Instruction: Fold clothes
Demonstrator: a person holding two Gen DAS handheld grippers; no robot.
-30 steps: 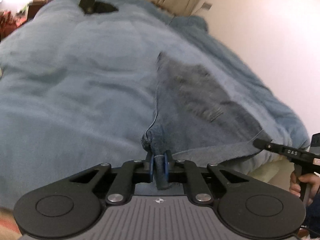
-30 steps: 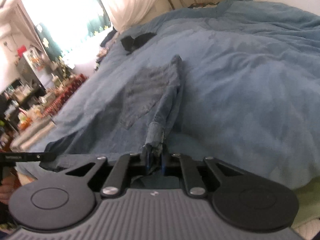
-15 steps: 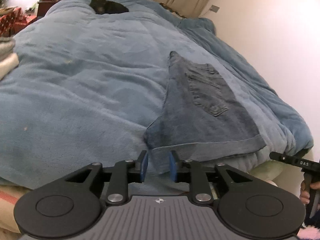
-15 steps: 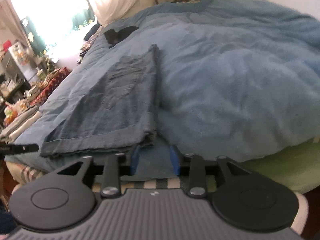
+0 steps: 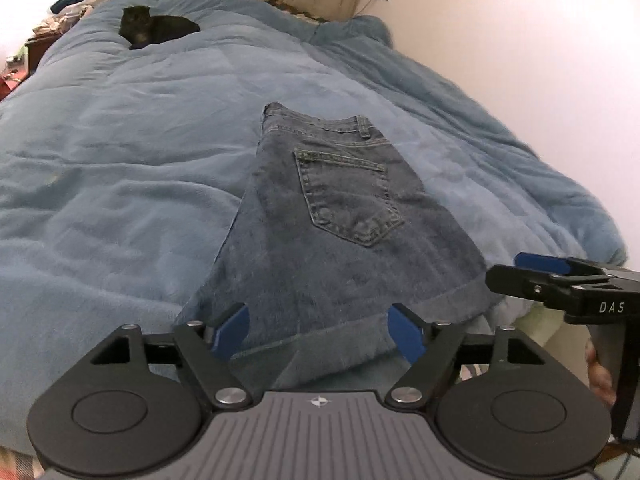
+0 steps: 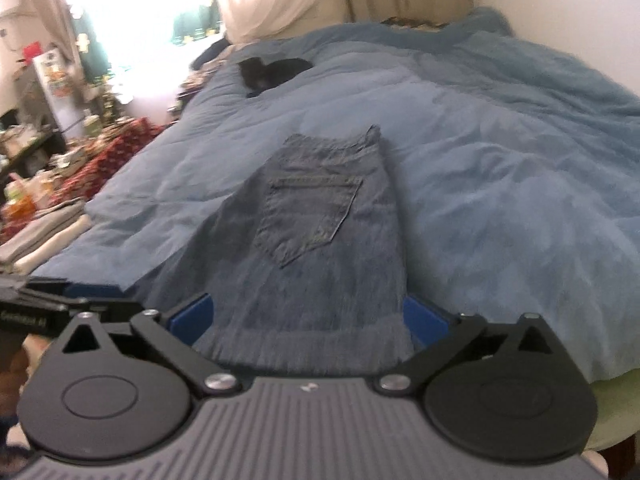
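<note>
Blue denim shorts (image 5: 332, 240) lie flat on the blue blanket (image 5: 120, 160), folded in half lengthwise, back pocket up, cuffed hem toward me. They also show in the right wrist view (image 6: 320, 248). My left gripper (image 5: 318, 332) is open wide and empty, its blue pads either side of the hem. My right gripper (image 6: 306, 318) is open wide and empty, just short of the hem; it also shows at the right edge of the left wrist view (image 5: 560, 280).
A black cat (image 5: 154, 28) lies on the far part of the bed, also in the right wrist view (image 6: 272, 70). A white wall (image 5: 540, 60) runs along the right side. Folded light clothes (image 6: 44, 240) and cluttered furniture (image 6: 60, 128) stand left of the bed.
Both grippers held the shorts' hem a second ago, let go, opened wide and pulled back. The shorts now lie flat and spread on the blanket.
</note>
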